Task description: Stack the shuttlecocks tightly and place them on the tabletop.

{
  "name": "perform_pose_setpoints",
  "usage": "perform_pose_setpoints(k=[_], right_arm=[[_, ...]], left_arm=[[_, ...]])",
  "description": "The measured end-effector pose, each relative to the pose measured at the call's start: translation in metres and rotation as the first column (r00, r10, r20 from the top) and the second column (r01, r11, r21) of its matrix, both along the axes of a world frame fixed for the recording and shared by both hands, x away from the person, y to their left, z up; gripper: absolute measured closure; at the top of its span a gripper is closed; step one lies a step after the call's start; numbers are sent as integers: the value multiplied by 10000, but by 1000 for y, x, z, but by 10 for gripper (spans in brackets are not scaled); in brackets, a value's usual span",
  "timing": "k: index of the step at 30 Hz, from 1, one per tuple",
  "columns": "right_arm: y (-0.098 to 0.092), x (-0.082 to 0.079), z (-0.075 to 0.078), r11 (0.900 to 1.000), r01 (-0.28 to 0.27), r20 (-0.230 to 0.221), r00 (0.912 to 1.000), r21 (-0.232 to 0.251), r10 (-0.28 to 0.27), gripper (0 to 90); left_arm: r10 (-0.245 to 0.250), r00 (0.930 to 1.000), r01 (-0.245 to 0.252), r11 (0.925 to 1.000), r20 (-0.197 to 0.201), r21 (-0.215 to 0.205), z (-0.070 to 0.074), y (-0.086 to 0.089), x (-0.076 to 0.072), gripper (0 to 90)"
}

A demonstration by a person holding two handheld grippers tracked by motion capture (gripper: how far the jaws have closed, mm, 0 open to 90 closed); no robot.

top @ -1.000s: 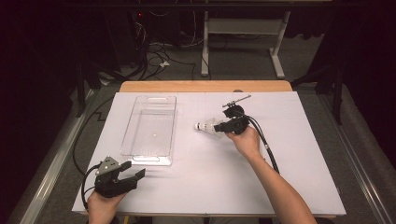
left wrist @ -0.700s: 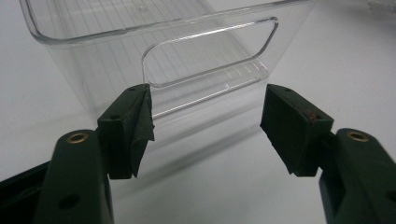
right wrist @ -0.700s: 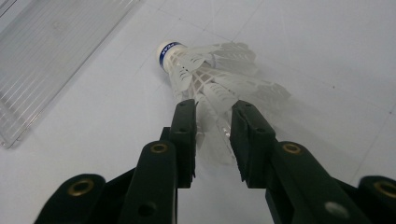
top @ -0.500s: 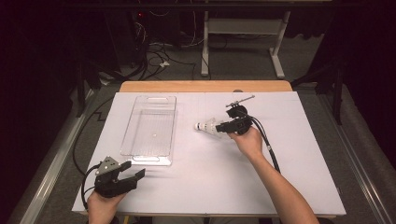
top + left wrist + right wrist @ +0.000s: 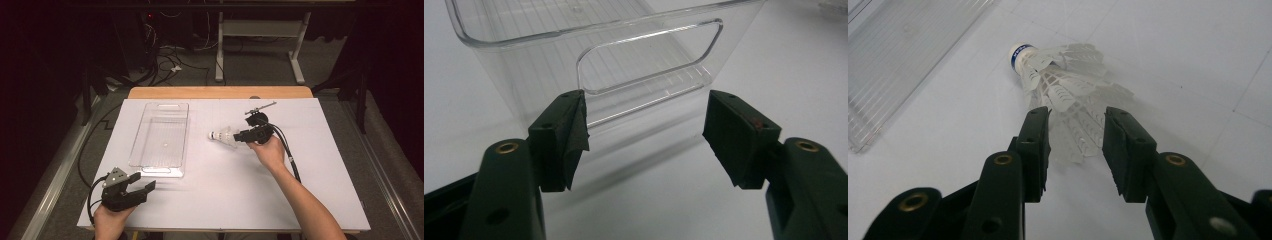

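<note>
White sheeting covers the bench (image 5: 200, 200), with dark floor and loose cables behind it. At the near left corner, the left gripper (image 5: 142, 186) rests low over the sheet in the person's left hand (image 5: 107, 222); its fingers (image 5: 561, 137) stand wide apart with nothing between them, aimed at the handle end of the tray. A clear plastic tray (image 5: 161, 137) lies lengthwise left of centre, with no contents visible. Right of the tray, well apart from it, a white shuttlecock (image 5: 223, 136) lies on its side on the sheet, cork end toward the tray. The right gripper (image 5: 241, 137) sits at the feather end; its fingers (image 5: 1034, 145) have just been opening and now stand at a narrow gap, with the feather skirt between them and the pads not visibly pressing on it. The right hand (image 5: 270, 152) holds this gripper from behind.
</note>
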State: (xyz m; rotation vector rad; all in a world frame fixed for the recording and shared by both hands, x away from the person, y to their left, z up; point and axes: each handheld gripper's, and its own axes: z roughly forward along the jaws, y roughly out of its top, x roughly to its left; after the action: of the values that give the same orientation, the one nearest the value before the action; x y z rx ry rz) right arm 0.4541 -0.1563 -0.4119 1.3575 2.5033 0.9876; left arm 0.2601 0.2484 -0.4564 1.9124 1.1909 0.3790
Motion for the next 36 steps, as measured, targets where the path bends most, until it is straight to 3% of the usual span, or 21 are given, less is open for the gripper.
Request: perform_pose_setpoints(k=[18, 36], right_arm=[[-13, -7, 13, 9977, 141, 220, 9997, -657, -127, 596], [-32, -16, 18, 9970, 105, 279, 9996, -765, -83, 582]], left_arm=[[55, 10000, -56, 9999, -73, -99, -1, 1, 2, 348], [55, 9999, -56, 10000, -91, -71, -1, 0, 2, 348]])
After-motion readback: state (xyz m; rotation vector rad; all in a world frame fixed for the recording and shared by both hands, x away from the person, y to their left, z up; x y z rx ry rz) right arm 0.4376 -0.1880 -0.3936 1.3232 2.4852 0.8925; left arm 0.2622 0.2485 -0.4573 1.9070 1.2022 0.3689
